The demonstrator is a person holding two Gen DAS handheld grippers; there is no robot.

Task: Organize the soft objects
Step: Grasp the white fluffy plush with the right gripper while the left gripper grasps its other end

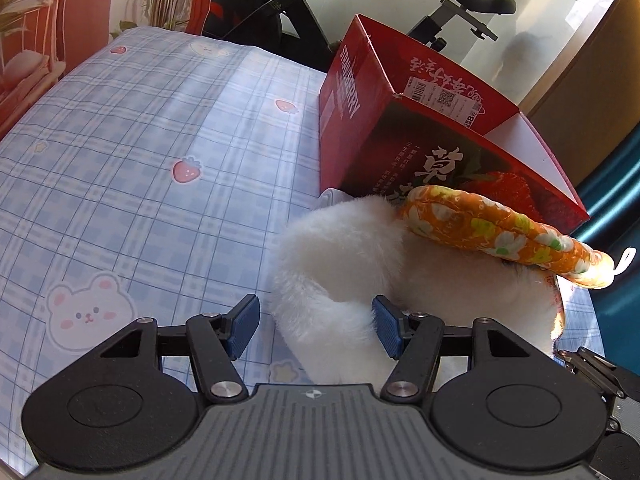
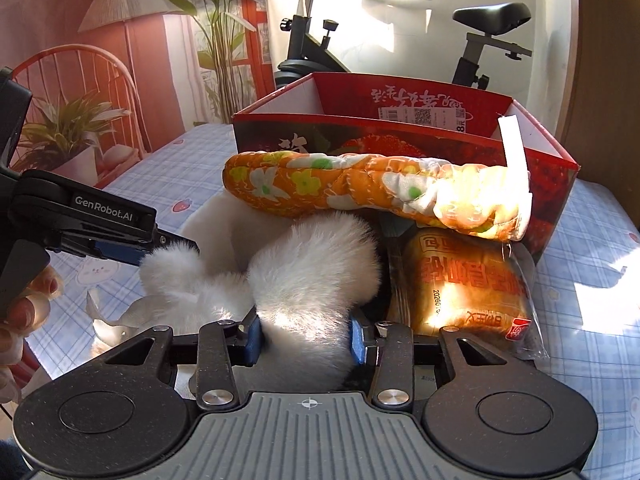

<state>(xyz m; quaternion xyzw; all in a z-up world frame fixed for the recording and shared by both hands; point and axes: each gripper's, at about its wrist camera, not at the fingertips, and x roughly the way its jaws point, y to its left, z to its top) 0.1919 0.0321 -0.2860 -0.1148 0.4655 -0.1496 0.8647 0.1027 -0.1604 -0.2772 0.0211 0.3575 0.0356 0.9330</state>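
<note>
1. On the bed sheet (image 1: 140, 152), which is blue with checks, bears and strawberries, sits a red box (image 1: 360, 128) at the far side. Its top is open.
2. A white fluffy thing (image 2: 304, 280) lies on the sheet just in front of the red box.
3. An orange flower mitt (image 2: 360, 188) rests on top of the white fluffy thing and leans across the front of the red box. It has a white loop (image 2: 516, 156) at its right end.
4. A bread bag (image 2: 460, 284) lies to the right of the fluff, under the mitt, near the box.
5. The right gripper (image 2: 306, 340) squeezes a thick part of the white fluffy thing between its blue pads (image 2: 252, 340).
6. The left gripper (image 1: 316, 328) is spread wide. In its own view, fluff sits between its blue pads, and the right one touches the fur, but the left pad (image 1: 240, 326) is apart from it.
7. From the right camera, the left gripper comes in from the left side and its tip is at a fluffy end of the white thing.
8. An exercise bike (image 2: 480, 24) stands far behind the box.
</note>
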